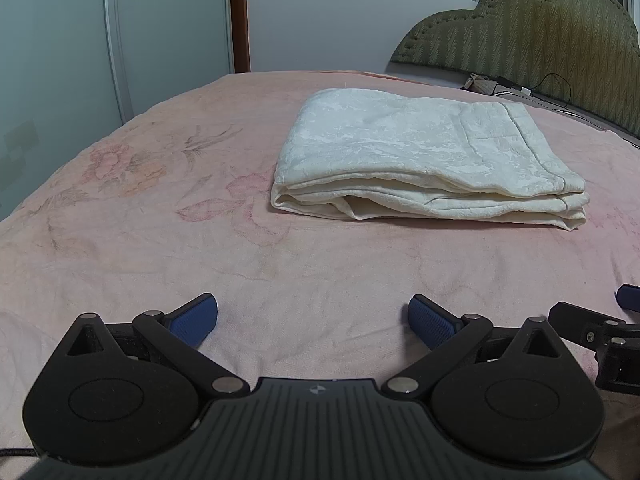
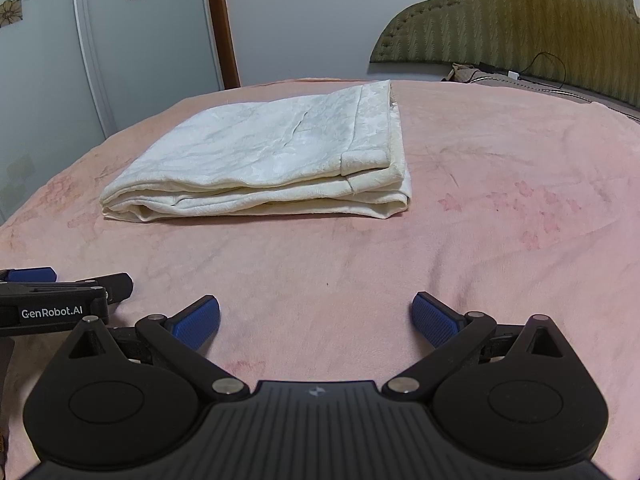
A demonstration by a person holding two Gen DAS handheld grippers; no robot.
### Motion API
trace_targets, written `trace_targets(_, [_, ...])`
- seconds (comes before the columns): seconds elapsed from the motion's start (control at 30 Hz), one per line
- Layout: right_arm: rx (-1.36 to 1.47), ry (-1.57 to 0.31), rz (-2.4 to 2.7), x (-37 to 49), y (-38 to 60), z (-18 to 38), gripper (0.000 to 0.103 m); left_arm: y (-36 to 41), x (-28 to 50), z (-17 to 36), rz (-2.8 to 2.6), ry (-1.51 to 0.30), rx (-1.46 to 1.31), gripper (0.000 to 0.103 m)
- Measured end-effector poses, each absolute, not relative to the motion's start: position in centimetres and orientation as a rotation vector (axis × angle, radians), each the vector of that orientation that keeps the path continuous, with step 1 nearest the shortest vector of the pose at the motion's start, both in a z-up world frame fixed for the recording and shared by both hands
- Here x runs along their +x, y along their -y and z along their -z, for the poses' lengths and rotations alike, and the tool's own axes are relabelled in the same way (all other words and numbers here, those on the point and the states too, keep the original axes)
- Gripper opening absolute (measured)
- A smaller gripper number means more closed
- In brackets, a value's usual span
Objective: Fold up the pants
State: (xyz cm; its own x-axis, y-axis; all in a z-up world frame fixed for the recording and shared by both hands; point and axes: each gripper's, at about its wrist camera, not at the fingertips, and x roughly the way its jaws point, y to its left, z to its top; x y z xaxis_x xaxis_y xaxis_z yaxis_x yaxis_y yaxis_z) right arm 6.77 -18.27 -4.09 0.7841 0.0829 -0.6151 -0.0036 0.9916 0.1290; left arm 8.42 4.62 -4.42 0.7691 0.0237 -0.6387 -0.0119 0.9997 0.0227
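Pants, cream, lie folded in a flat stack on the pink bedspread, well ahead of both tools. Left gripper and right gripper sit side by side, jaws spread wide, holding nothing. Inner fold layers are hidden. Items near the headboard are indistinct.
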Motion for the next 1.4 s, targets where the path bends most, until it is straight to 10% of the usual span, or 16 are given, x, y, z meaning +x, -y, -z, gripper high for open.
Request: trace_targets(1.4, [0.041,-0.696,-0.022,7.1,17.3,4.3,0.103,-4.6,8.3,4.4,-0.015,-0.693,0.019,0.103])
